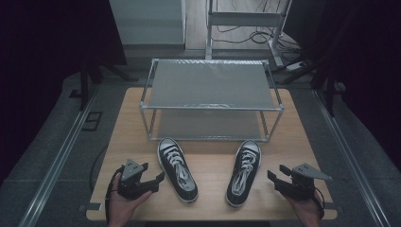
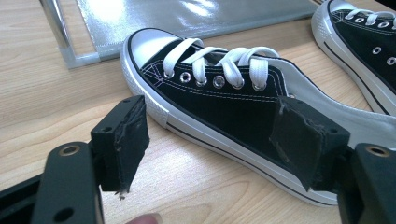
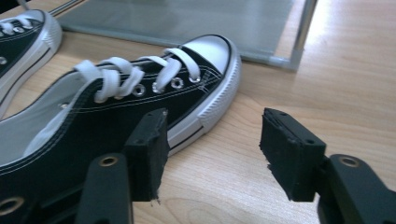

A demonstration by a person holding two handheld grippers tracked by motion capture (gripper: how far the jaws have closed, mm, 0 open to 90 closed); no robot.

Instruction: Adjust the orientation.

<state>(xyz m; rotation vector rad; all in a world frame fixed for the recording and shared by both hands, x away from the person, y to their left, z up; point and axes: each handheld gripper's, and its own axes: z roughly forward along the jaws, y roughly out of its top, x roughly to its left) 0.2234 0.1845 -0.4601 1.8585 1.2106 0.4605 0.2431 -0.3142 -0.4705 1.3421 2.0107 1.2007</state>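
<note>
While flanking shoes (image 1: 177, 169), both fingers (image 2: 122, 140) apart, empty.

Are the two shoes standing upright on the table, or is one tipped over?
Both upright. The left shoe and the right shoe rest on their soles on the table, laces facing up.

Matte black throughout on the left gripper (image 1: 158, 179) and right gripper (image 1: 276, 176). Blocky square pads (image 2: 122, 140) with scuffed, frayed faces; brass-ringed screw holes at 6 o'clock. Grey three-cornered plates on top. Thin black cables trailing toward 6 o'clock. Bare hands, no sleeves.
</note>
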